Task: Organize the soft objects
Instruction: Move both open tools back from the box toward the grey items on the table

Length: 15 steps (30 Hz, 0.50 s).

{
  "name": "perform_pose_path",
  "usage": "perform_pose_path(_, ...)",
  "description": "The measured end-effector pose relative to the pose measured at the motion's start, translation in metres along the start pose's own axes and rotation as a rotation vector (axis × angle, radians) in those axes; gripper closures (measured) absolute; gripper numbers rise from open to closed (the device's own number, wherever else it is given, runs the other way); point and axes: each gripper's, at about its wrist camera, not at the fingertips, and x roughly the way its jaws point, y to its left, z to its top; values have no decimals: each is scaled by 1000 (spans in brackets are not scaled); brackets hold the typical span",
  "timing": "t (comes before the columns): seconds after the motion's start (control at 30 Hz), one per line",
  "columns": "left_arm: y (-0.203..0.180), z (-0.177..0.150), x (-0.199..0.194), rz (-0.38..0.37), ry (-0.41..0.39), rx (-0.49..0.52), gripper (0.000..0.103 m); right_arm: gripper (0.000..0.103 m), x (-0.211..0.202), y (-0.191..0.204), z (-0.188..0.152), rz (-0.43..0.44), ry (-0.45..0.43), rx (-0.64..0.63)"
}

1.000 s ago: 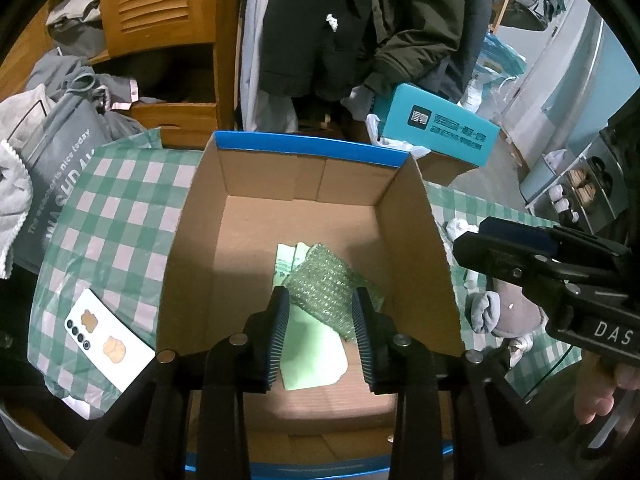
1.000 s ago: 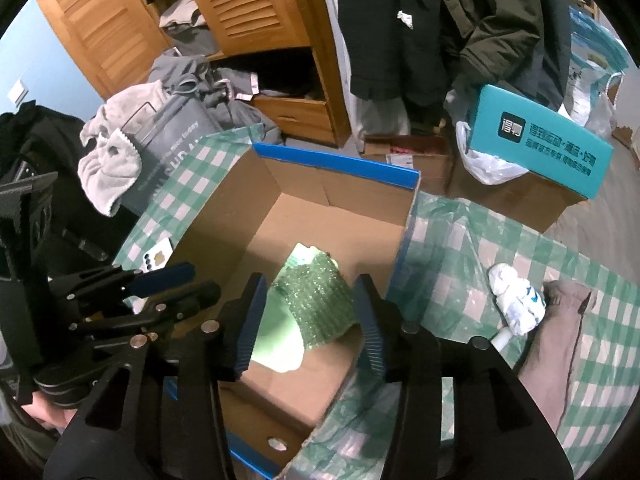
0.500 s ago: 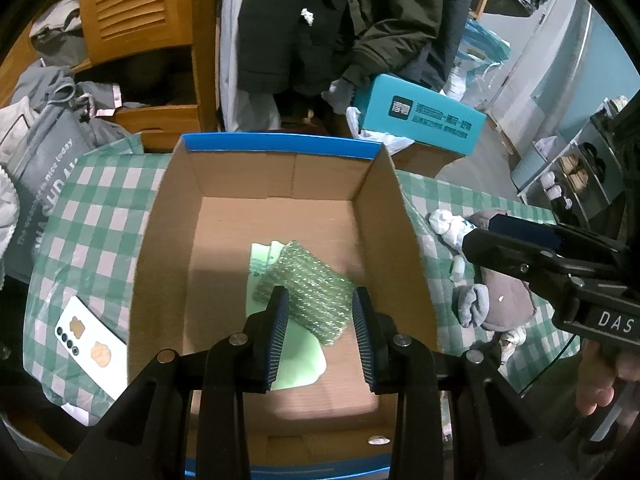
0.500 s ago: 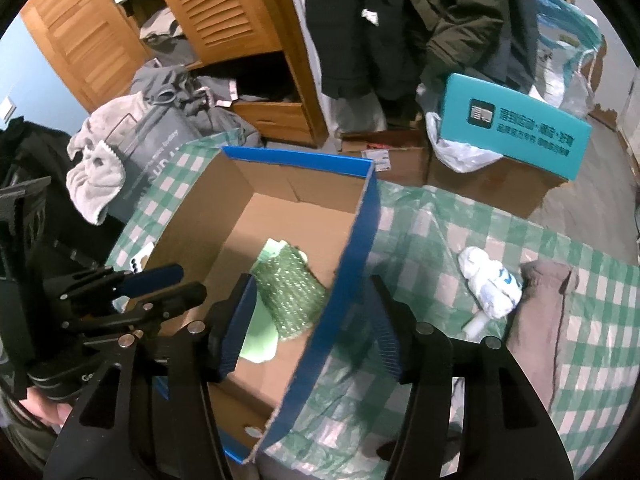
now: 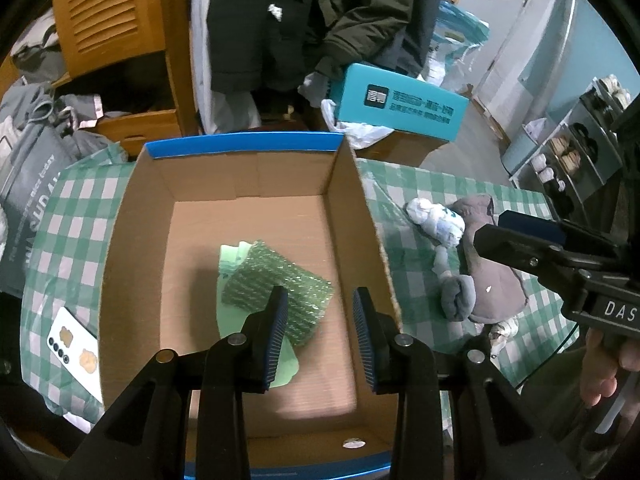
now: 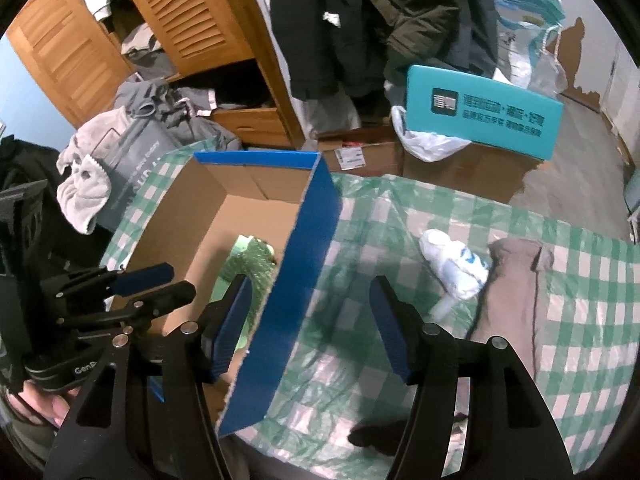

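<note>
An open cardboard box with blue outer walls sits on a green checked cloth. Inside lie a green bubble-wrap piece and a pale green sheet. My left gripper is open and empty above the box's near part. My right gripper is open and empty, straddling the box's right wall. To the right of the box lie a white bundle, a grey-brown soft item and a grey rolled sock.
A phone lies on the cloth left of the box. A teal box rests on cartons behind. Wooden wardrobe, hanging coats and piled clothes stand at the back. Shelves stand at right.
Both grippers moved right. The right gripper went from over the box interior to astride its right wall and opened wider. The left gripper stayed open over the box.
</note>
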Motion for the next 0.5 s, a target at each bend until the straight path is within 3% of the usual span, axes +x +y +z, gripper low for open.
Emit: perform_pose_path(0.5, -54, 1, 10, -19, 21, 116, 62, 37, -18, -49, -19, -57, 0, 85)
